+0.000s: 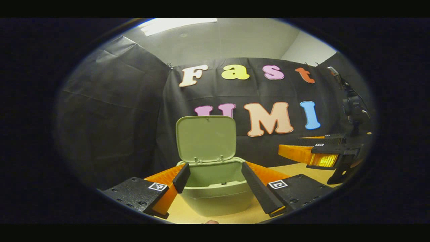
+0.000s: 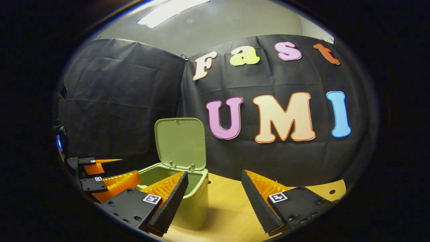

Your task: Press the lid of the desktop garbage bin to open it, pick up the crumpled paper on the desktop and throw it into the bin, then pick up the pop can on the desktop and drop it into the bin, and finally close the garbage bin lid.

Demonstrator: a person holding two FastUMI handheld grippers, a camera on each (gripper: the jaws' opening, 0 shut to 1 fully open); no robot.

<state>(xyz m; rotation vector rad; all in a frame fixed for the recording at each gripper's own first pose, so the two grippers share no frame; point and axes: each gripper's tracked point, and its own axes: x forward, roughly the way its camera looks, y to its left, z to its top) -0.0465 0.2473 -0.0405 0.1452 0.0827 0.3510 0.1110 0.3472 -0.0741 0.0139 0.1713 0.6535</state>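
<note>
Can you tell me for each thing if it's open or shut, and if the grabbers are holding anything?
Garbage bin: open, standing upright on the table.
Bin lid: flipped up, standing behind the opening.
Left gripper: open, holding nothing, the bin between its fingers farther off.
Right gripper: open, holding nothing, to the right of the bin.

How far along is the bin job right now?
Done: the bin is open, its lid standing upright at the back. In hand: nothing; the left gripper hangs open in front of the bin, and the right gripper is open beside it. No paper or can appears on the visible desktop, and the bin's inside is hard to read. Left for sure: closing the lid.
</note>
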